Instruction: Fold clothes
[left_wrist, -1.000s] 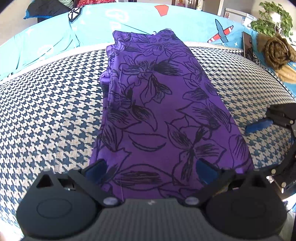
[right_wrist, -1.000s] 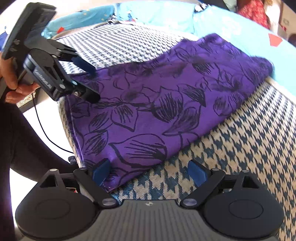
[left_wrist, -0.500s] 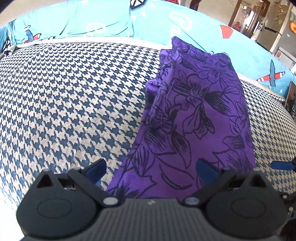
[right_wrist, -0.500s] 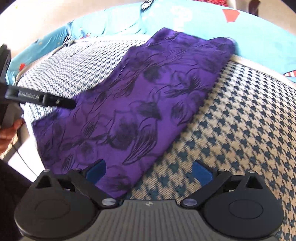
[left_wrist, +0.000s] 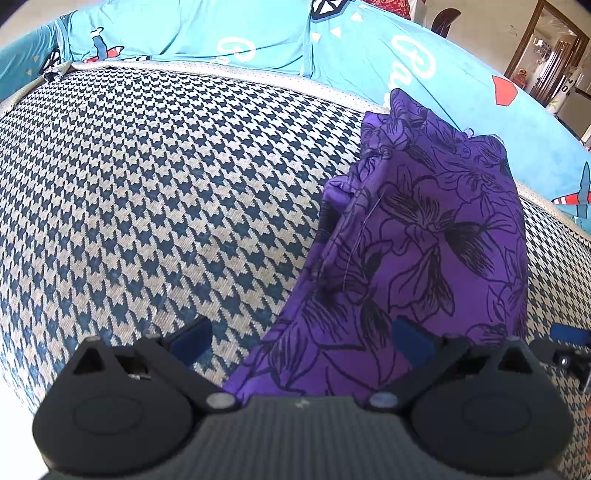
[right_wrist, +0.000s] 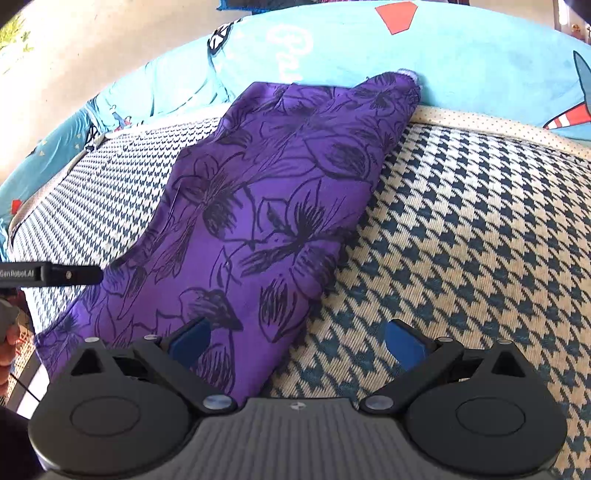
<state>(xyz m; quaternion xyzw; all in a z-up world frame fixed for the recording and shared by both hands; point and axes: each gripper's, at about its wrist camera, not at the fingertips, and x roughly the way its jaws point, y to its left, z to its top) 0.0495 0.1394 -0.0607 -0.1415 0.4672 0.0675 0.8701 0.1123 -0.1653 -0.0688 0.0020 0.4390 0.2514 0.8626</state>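
Both claws hang above the near end of the cloth with their blue pads spread wide and nothing between them: the left claw (left_wrist: 301, 341) straddles the cloth's left edge, the right claw (right_wrist: 297, 339) its right edge. Beneath them a sofa cushion (left_wrist: 155, 192), woven in a dark blue and cream houndstooth check, fills most of both views. Behind it runs a turquoise cover (right_wrist: 461, 62) printed with white letters, red shapes and small planes. On the cushion lies the purple cloth (right_wrist: 280, 206), folded into a long strip, its long axis running from the near edge away to the turquoise cover, the far end bunched against it. The fabric looks thin and smooth, with black outlined flowers. At the far right of the left view a wooden door frame (left_wrist: 543, 48) shows.
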